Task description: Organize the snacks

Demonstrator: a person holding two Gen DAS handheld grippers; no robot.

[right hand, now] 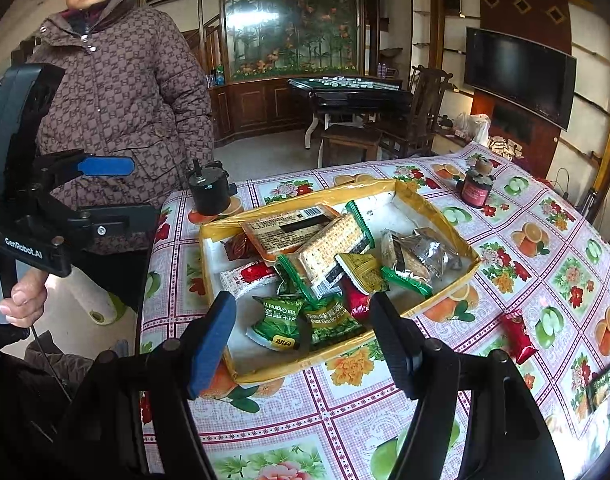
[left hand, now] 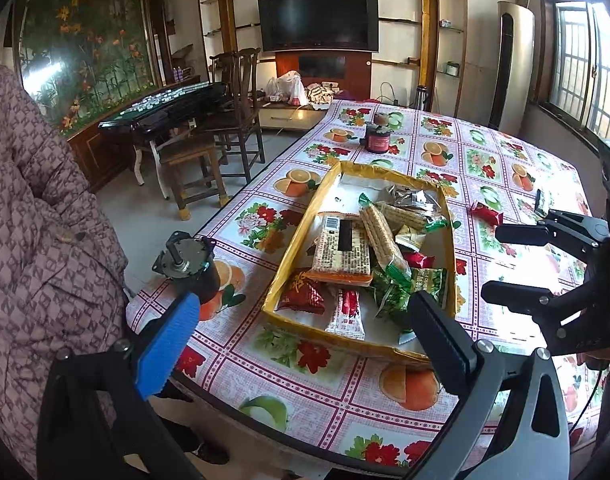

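Note:
A shallow yellow-rimmed tray (left hand: 301, 232) (right hand: 305, 362) on the flowered tablecloth holds several snack packets: cracker packs (left hand: 381, 240), green pea bags (right hand: 281, 320) and silver packs (right hand: 425, 252). A red packet (left hand: 487, 213) (right hand: 519, 336) and a dark packet (left hand: 542, 202) (right hand: 603, 388) lie loose on the cloth to the tray's right. My left gripper (left hand: 305, 340) (right hand: 133, 192) hovers open off the tray's near-left corner. My right gripper (right hand: 301, 344) (left hand: 501, 264) hangs open just above the tray's near edge. Neither holds anything.
A black motor-like object (left hand: 189, 268) (right hand: 209, 192) stands at the table's left corner. A dark jar (left hand: 379, 136) (right hand: 477, 188) sits beyond the tray. A person in a brown patterned jacket (left hand: 33, 240) (right hand: 121, 100) stands by the table's left edge.

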